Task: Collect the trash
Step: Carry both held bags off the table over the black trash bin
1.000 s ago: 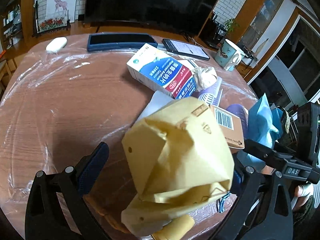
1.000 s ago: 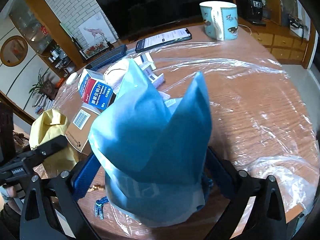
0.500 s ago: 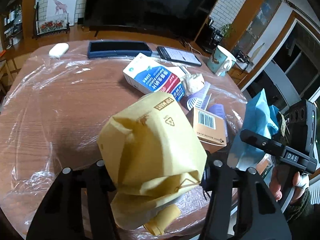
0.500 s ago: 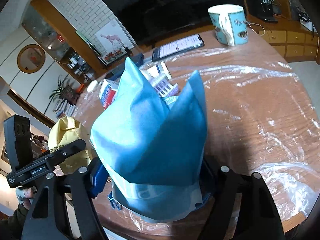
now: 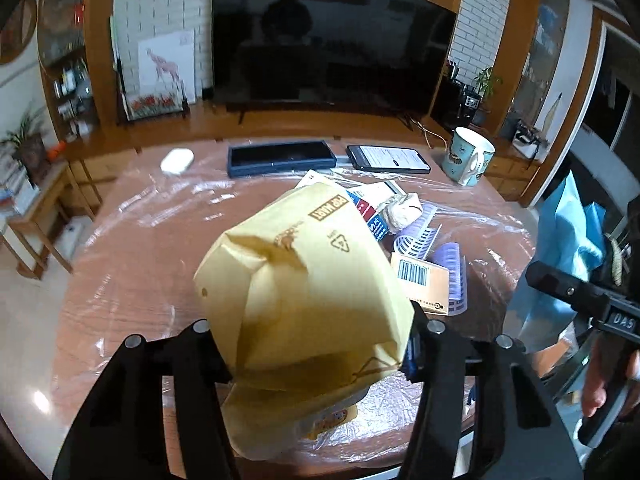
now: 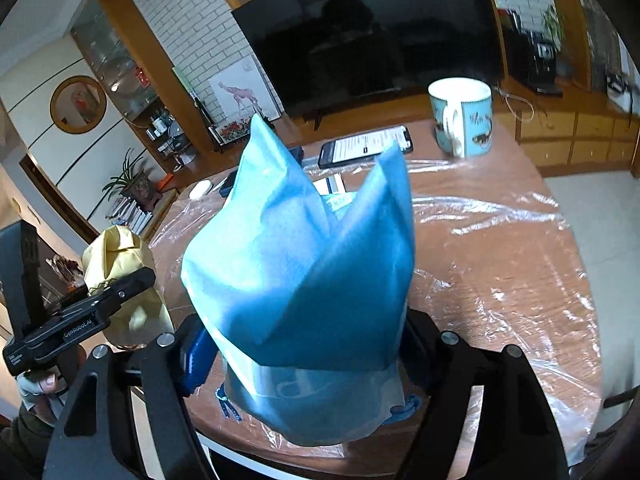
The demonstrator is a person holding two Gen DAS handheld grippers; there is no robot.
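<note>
We look first at the round wooden surface (image 5: 132,264), wrapped in crinkled clear plastic film; most of the collecting is still ahead of us here.

Two large pieces are already picked up. The crumpled yellow paper bag (image 5: 304,292) is pinched in our left claw (image 5: 312,344), whose jaws have just closed on it, and it hangs clear of the wood at the near edge. The folded blue non-woven sheet (image 6: 304,276), with a clear printed wrapper under it, is clamped in our right claw (image 6: 308,352); those jaws have also just been closing, and now press its sides. Both bundles are in the air, side by side, with no bin or bag for them in either view, so we judge they are lifted but not yet disposed of.

What is left lies in a heap mid-surface, beyond the yellow bag: the blue, white and red medicine carton (image 5: 372,216), mostly hidden; the small orange box with a barcode (image 5: 420,280); two ridged lilac plastic pieces (image 5: 452,268); and the crumpled off-white paper ball (image 5: 402,206).

At the far edge sit things we would leave alone: the dark blue flat case (image 5: 280,158), the black phone with a lit screen (image 5: 388,158), the turquoise patterned mug (image 6: 464,118) and the small white oval object (image 5: 177,160).
</note>
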